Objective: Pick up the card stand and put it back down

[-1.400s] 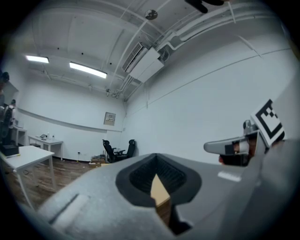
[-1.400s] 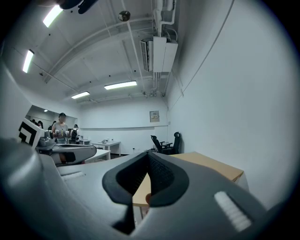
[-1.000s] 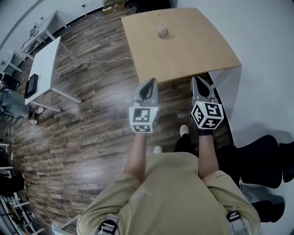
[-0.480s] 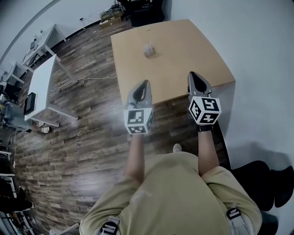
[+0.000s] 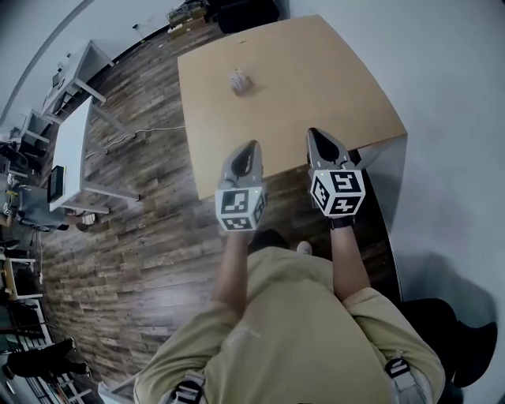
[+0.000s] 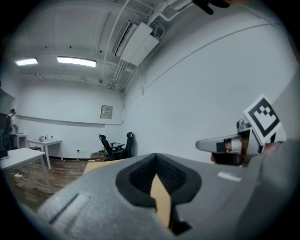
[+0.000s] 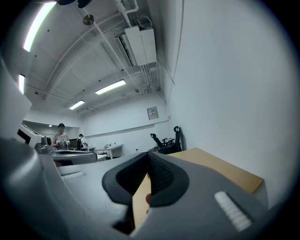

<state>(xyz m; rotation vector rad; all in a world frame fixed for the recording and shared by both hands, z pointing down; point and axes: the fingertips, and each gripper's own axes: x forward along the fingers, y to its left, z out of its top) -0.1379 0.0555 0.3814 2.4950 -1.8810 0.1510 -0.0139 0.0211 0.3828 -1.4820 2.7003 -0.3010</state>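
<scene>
The card stand (image 5: 238,81), small and pale, stands upright on the far left part of the wooden table (image 5: 331,87). Both grippers are held level and side by side over the table's near edge, well short of the stand. My left gripper (image 5: 249,147) is shut with nothing in it; in its own view the jaw tips (image 6: 156,157) meet and table shows through the gap below. My right gripper (image 5: 314,135) looks shut and empty too, its tips (image 7: 149,155) touching. The right gripper (image 6: 225,144) also shows in the left gripper view.
White desks (image 5: 67,146) stand on the wood floor to the left, with a cable lying near them. Black office chairs (image 5: 237,12) sit beyond the table. A white wall runs along the right. Another dark chair (image 5: 465,347) is behind me at the lower right.
I have walked up to the table. Both grippers have come from over the floor to over the table's near edge. The card stand is nearer to them.
</scene>
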